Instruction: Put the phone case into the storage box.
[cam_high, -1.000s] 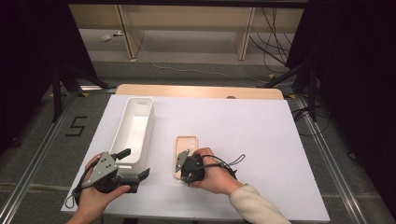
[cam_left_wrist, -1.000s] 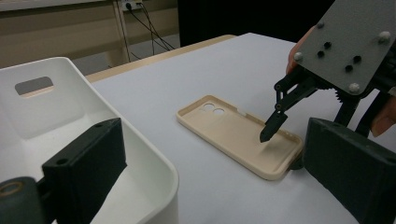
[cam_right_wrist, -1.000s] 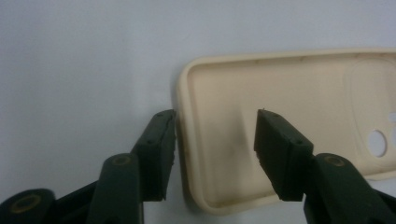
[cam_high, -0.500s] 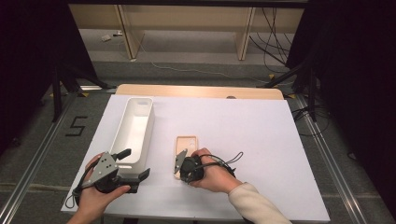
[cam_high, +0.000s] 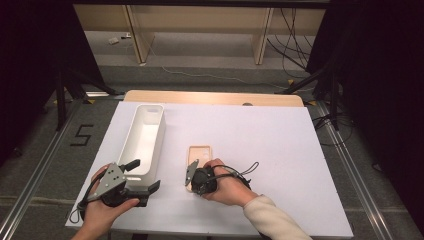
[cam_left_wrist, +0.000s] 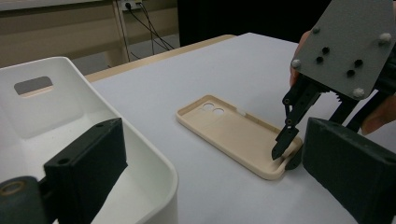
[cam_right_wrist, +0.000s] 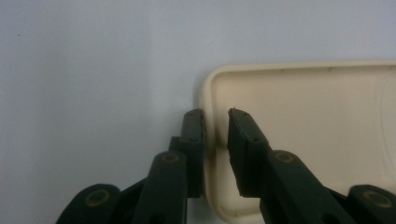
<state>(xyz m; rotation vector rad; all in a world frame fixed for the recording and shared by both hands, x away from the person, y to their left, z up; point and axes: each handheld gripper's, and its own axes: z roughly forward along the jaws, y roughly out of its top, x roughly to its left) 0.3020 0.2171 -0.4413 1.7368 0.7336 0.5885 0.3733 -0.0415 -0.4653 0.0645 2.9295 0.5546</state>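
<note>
A beige phone case (cam_high: 200, 152) lies inner side up on the white table, its camera holes at the far end. My right gripper (cam_high: 192, 176) points down at the case's near end. Its jaws have just been closing. In the right gripper view they straddle the case's rim (cam_right_wrist: 208, 107), one fingertip (cam_right_wrist: 194, 126) outside against it and the other inside with a thin gap, so the right gripper (cam_right_wrist: 215, 116) is still open. The left gripper view shows that gripper (cam_left_wrist: 285, 158) at the case's (cam_left_wrist: 224, 126) near corner. My left gripper (cam_high: 142, 176) rests open and holds nothing beside the white bin.
A long white bin (cam_high: 161, 131) with a handle slot stands left of the case, and its near rim (cam_left_wrist: 156, 163) is close to my left gripper's jaws. The white table sheet (cam_high: 280, 145) stretches to the right and back. A wooden edge (cam_high: 215, 96) runs along the far side.
The right gripper's jaws look narrower around the case's near end. Both hands, the case and the bin keep their places.
</note>
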